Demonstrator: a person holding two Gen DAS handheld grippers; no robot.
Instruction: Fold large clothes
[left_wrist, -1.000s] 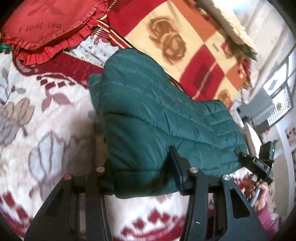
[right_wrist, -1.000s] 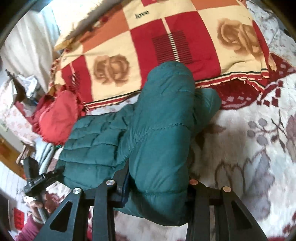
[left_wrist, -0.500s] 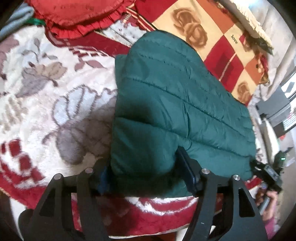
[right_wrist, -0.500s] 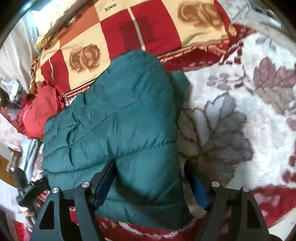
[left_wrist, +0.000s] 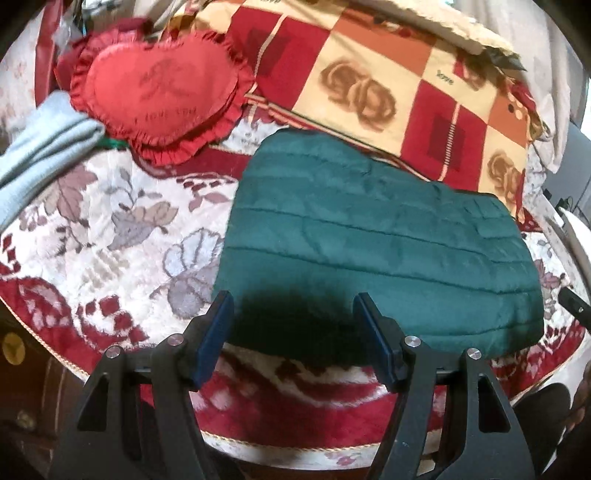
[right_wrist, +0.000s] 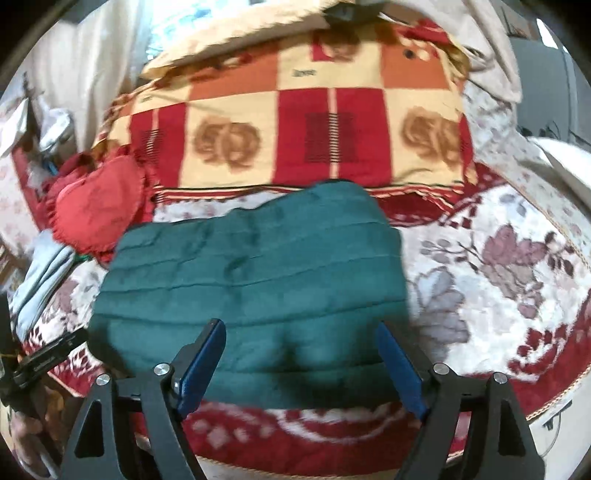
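1. The green quilted jacket (left_wrist: 373, 236) lies folded into a thick, roughly rectangular bundle on the floral red-and-cream blanket (left_wrist: 110, 236), its far edge just short of the checked rose-print cover (left_wrist: 369, 85) behind it.
2. The left gripper (left_wrist: 293, 321) stands spread, its blue-padded fingers (left_wrist: 216, 332) framing the jacket's near left corner without pressing on it (a dark shadow falls on the cloth between them). Its jaws have just been opening, and nothing is pinched.
3. The right gripper (right_wrist: 301, 354) is likewise spread wide, above the jacket's (right_wrist: 255, 280) near edge, pads clear of the fabric. Its jaws too have just been opening and grip nothing.
4. A red heart-shaped frilled cushion (left_wrist: 162, 92) rests at the blanket's far left, touching the checked cover, with a folded pale-blue cloth (left_wrist: 40, 147) just beside it.
5. No box, basket or other container shows in either view; the jacket sits directly on the blanket (right_wrist: 498, 280).
6. In the right wrist view, a hand (right_wrist: 26, 435) shows at the lower left edge, holding the other gripper's black handle.
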